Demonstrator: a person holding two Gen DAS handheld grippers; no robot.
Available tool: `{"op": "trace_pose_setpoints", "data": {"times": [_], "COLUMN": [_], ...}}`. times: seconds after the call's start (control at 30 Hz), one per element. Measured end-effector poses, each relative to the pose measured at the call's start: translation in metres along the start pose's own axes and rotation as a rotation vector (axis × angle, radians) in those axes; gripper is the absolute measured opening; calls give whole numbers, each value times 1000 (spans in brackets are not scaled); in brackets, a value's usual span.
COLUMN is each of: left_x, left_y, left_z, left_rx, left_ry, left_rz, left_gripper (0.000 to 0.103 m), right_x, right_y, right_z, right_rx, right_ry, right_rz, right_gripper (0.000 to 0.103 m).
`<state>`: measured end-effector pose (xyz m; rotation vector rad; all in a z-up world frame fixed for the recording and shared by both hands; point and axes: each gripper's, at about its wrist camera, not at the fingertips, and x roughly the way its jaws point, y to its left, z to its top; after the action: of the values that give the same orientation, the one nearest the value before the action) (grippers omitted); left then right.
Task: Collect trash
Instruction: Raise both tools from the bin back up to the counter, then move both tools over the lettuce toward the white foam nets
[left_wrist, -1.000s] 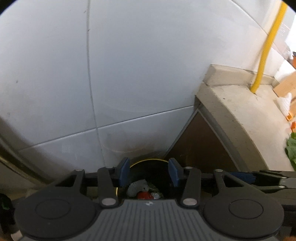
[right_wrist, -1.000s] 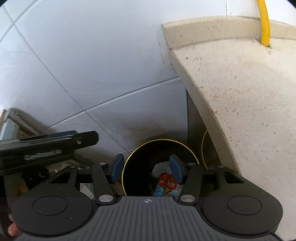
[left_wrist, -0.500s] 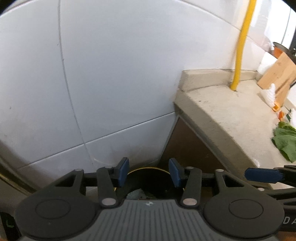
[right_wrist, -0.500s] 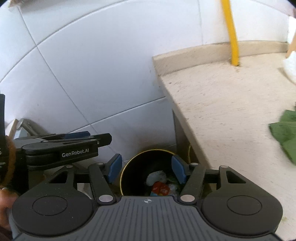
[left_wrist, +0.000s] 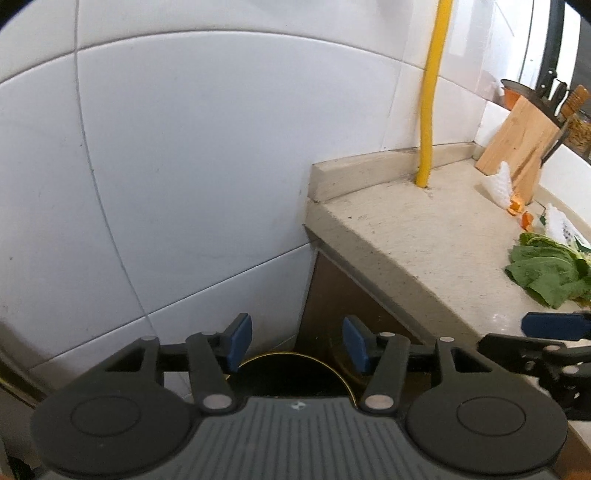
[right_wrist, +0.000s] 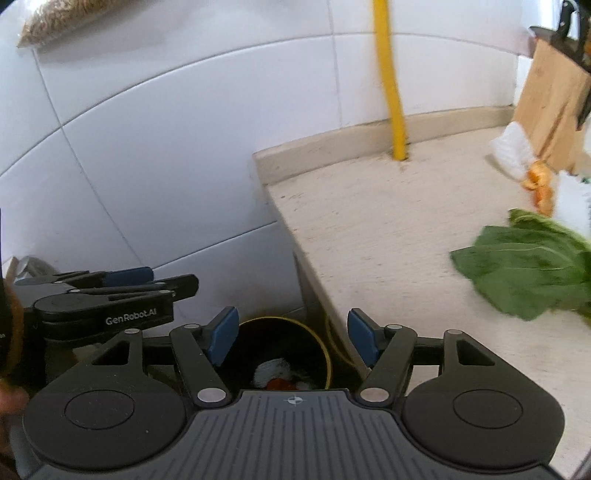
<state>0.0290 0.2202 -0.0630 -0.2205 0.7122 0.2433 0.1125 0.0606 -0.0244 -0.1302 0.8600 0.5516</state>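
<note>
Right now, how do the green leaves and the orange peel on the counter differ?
The green leaves are broad, flat and spread out; the orange peel is a small curled clump. The leaves lie nearer the counter's front, in the open; the peel sits further back, by the wooden knife block and a white wrapper. Both lie loose on the counter, outside the black bin on the floor below, and neither is between any jaws.

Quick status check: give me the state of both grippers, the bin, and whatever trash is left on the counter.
left gripper: open, empty, jaws just widened
right gripper: open, empty, jaws just widened
trash bin: on the floor beside the counter, uncovered, trash inside
green leaves: lying loose on the counter
orange peel: on the counter by the knife block
</note>
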Motion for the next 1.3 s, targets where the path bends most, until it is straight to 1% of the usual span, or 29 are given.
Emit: {"op": "trace_pose_setpoints", "data": {"times": [0.1,0.37,0.5,0.57,0.6,0.73,0.9,1.03,1.13,1.2,1.3], "left_x": [-2,-7,-9,-11,-13,-22,-33,-42,-49,-53,-56], "left_y": [-3,-13,-22,-25,-28,-44,-65,-79,-88,-95,-108], "left_z": [0,-4,-7,-9,-10,-15,-25,-26,-22,-19,-15], "left_rx": [16,73,119,129,135,152,132,113,99,104,128], "left_ry": [-10,-22,-21,-19,-19,-25,-12,-12,-15,-23,-26], "left_rz": [-2,-4,-8,-25,-42,-66,-102,-133,-158,-169,-170], "left_gripper": [54,56,57,57,57,57,57,57,59,64,65], "right_x": [-11,-40,-49,-54,-56,-63,-69,-71,-73,-73,-77], "right_y": [-8,-42,-61,-69,-72,-80,-88,-96,-102,-107,-116], "right_z": [-3,-14,-20,-23,-25,-29,-29,-31,-33,-34,-36], "right_rx": [6,50,74,85,89,93,90,93,99,106,121], "right_ry": [-19,-58,-62,-65,-65,-70,-78,-77,-83,-86,-94], "right_rz": [-27,-100,-127,-137,-139,-138,-134,-122,-120,-119,-118], "right_gripper": [79,79,79,79,80,80,80,80,82,82,82]}}
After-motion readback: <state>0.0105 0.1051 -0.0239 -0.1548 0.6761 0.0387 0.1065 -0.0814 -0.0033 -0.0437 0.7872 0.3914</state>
